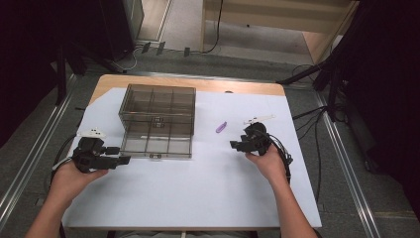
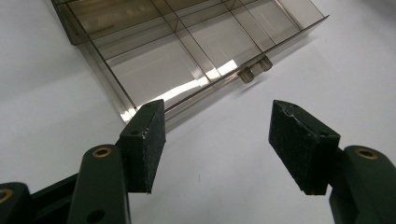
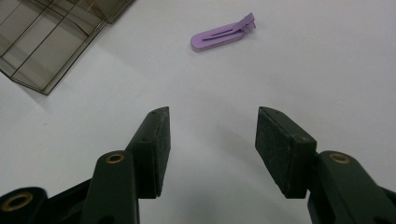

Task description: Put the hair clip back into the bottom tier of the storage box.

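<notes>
On white table (image 1: 198,198), one drawer box (image 1: 157,119), one purple clip (image 1: 221,127), left gripper (image 1: 124,160) and right gripper (image 1: 233,144) both spread, pinching nothing

Box (image 1: 157,119) stood on sheet (image 1: 198,193), left of centre, drawer (image 1: 156,145) pulled out toward near edge. Sheet lay on table (image 1: 148,82), far strip of table left bare. Clip (image 1: 221,127) lay flat on sheet, right of box, well apart from it. Left gripper (image 1: 124,159) sat just left of drawer front, aimed at its near corner (image 2: 133,112). Right gripper (image 1: 234,145) sat right of box, just nearer than clip (image 3: 223,35), aimed toward it.
</notes>
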